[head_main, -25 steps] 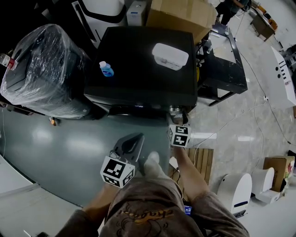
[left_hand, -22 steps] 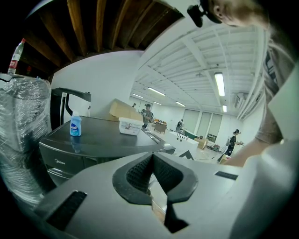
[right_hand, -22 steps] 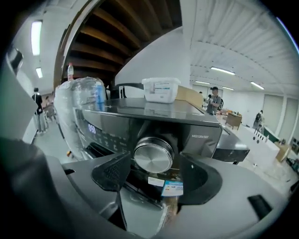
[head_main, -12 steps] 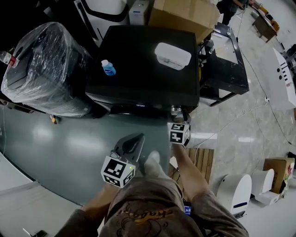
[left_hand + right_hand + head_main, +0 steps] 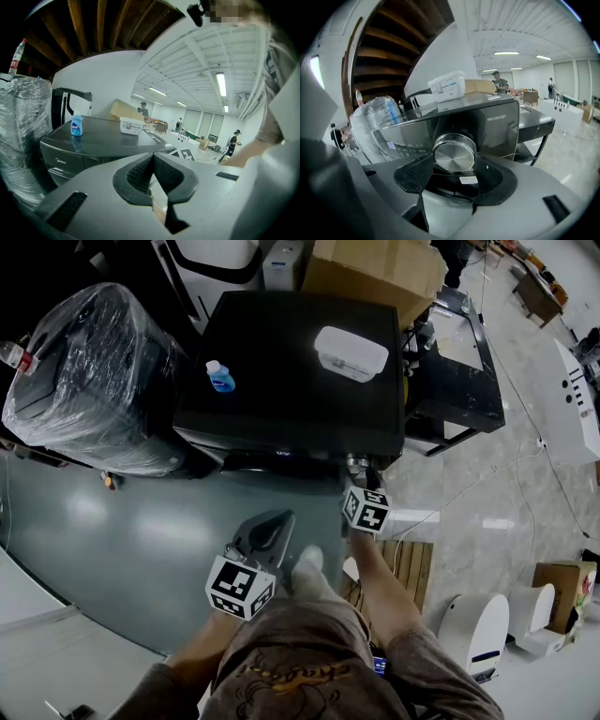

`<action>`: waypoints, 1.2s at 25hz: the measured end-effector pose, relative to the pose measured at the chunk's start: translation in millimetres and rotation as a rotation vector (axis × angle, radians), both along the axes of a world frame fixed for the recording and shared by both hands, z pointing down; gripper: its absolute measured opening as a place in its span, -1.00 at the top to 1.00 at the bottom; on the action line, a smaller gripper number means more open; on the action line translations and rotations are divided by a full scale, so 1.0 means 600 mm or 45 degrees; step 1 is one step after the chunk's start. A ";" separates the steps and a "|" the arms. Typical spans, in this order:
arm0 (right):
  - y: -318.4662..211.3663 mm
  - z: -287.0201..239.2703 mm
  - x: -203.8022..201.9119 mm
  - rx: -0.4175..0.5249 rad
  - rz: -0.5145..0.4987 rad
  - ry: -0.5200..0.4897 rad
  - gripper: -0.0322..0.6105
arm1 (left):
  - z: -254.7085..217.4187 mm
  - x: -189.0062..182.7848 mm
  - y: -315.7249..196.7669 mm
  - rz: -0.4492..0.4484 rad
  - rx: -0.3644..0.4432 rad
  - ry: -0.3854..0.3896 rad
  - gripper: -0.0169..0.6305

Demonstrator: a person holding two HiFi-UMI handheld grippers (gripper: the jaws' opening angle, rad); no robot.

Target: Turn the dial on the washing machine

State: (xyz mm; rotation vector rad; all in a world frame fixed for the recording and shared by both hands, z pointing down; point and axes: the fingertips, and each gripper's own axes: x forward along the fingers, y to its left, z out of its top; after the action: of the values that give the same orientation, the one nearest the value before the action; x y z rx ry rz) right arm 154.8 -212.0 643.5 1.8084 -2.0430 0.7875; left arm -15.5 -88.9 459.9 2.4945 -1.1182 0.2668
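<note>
Dial (image 5: 454,153), round and silver, sits at the right end of the front panel of the washer (image 5: 291,362), just under the top edge. The right gripper (image 5: 362,474) is pushed straight up to it. The right forearm (image 5: 384,589) reaches out from the body toward the washer's front right corner. The jaws are parted only as wide as the dial, one black pad against its left side and the other against its right. They clasp it, with its flat face showing between them.

The left gripper (image 5: 152,159) is held well short of the washer, low and close in front of the person's body, over the grey floor (image 5: 112,531). It points up toward the washer's front. Its jaws are pressed together at the tips with nothing between them.

On top of the washer a blue bottle (image 5: 218,377) stands toward the left and a white box (image 5: 350,353) lies toward the back right. A plastic-wrapped bundle (image 5: 89,381) stands against the washer's left side, and a cardboard box (image 5: 375,268) stands behind the washer.
</note>
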 end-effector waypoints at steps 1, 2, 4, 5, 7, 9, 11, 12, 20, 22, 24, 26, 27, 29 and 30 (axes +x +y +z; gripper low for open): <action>0.000 0.000 0.001 0.009 0.010 -0.052 0.06 | 0.001 0.000 0.000 0.000 -0.001 0.000 0.95; 0.000 0.000 0.001 0.018 0.019 -0.101 0.06 | 0.001 0.001 0.001 0.000 -0.002 0.000 0.95; 0.000 0.000 0.000 0.033 0.034 -0.188 0.06 | 0.001 0.001 0.002 0.003 -0.003 0.000 0.95; 0.000 0.000 0.000 0.038 0.041 -0.224 0.06 | 0.002 0.002 0.002 0.005 -0.004 -0.001 0.95; -0.001 -0.001 0.001 0.047 0.054 -0.292 0.06 | 0.001 0.003 0.003 0.008 -0.005 -0.003 0.95; 0.000 -0.001 0.002 0.054 0.076 -0.373 0.06 | 0.001 0.005 0.004 0.010 -0.006 -0.005 0.95; 0.000 -0.001 0.003 0.065 0.102 -0.469 0.06 | 0.002 0.006 0.006 0.011 -0.006 -0.005 0.95; 0.000 0.000 0.002 0.070 0.114 -0.515 0.06 | 0.003 0.006 0.006 0.012 -0.006 -0.005 0.95; -0.001 -0.011 0.005 0.148 0.237 -0.886 0.06 | 0.006 0.007 0.008 0.017 -0.012 -0.012 0.95; -0.001 -0.010 0.005 0.158 0.272 -0.970 0.06 | 0.006 0.005 0.008 0.015 -0.012 -0.016 0.95; 0.000 -0.010 0.005 0.164 0.300 -1.041 0.06 | 0.007 0.003 0.009 0.014 -0.012 -0.020 0.95; -0.001 -0.010 0.007 0.170 0.321 -1.094 0.06 | 0.007 0.004 0.009 0.015 -0.013 -0.023 0.95; -0.001 -0.010 0.007 0.171 0.331 -1.123 0.06 | 0.008 0.004 0.009 0.015 -0.014 -0.024 0.95; -0.001 -0.008 0.007 0.169 0.358 -1.190 0.06 | 0.009 0.005 0.010 0.016 -0.016 -0.025 0.95; -0.001 -0.006 0.007 0.167 0.376 -1.224 0.06 | 0.010 0.005 0.011 0.017 -0.016 -0.024 0.95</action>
State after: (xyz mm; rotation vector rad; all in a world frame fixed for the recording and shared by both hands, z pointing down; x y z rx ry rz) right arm 159.1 -212.3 640.1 2.0531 -2.3809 1.9461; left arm -12.6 -82.2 465.7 2.4942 -1.1040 0.3011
